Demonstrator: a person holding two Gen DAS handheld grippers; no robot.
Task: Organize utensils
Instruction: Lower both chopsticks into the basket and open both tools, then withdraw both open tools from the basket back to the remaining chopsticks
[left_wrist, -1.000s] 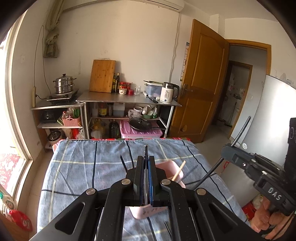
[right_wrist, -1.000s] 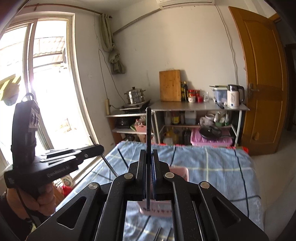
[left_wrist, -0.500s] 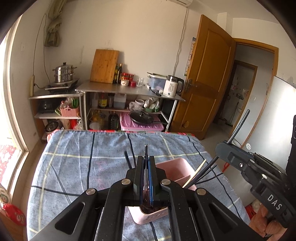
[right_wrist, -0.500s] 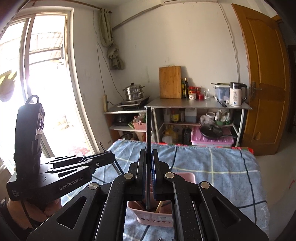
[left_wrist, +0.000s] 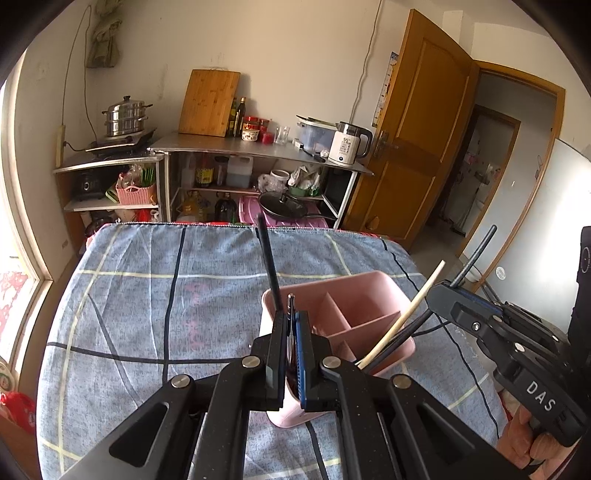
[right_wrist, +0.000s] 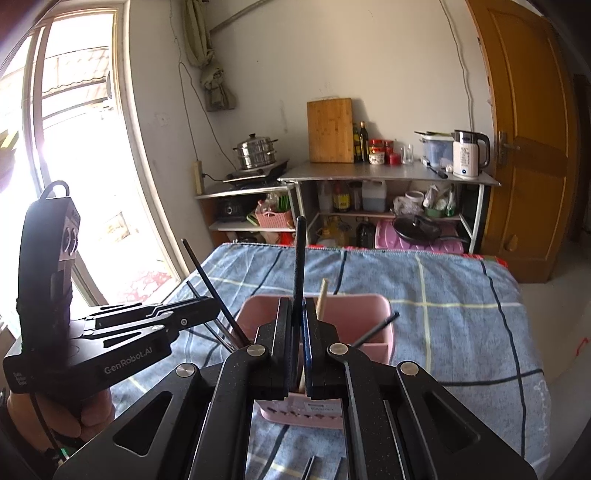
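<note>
Both hand-held grippers have sunk toward the pink divided holder on the blue checked cloth since a second ago. It now sits right under their tips.

Each is pinching one black chopstick: the left gripper holds its black chopstick over the holder's near corner, and the right gripper holds a thicker black stick upright above it.

Judging by this, the step is lowering both into a compartment; next comes easing the tips inside, then letting go (no tipping the holder).

Counted: two grippers, one holder, one pale wooden chopstick already inside, and at least two loose dark sticks nearby.
</note>
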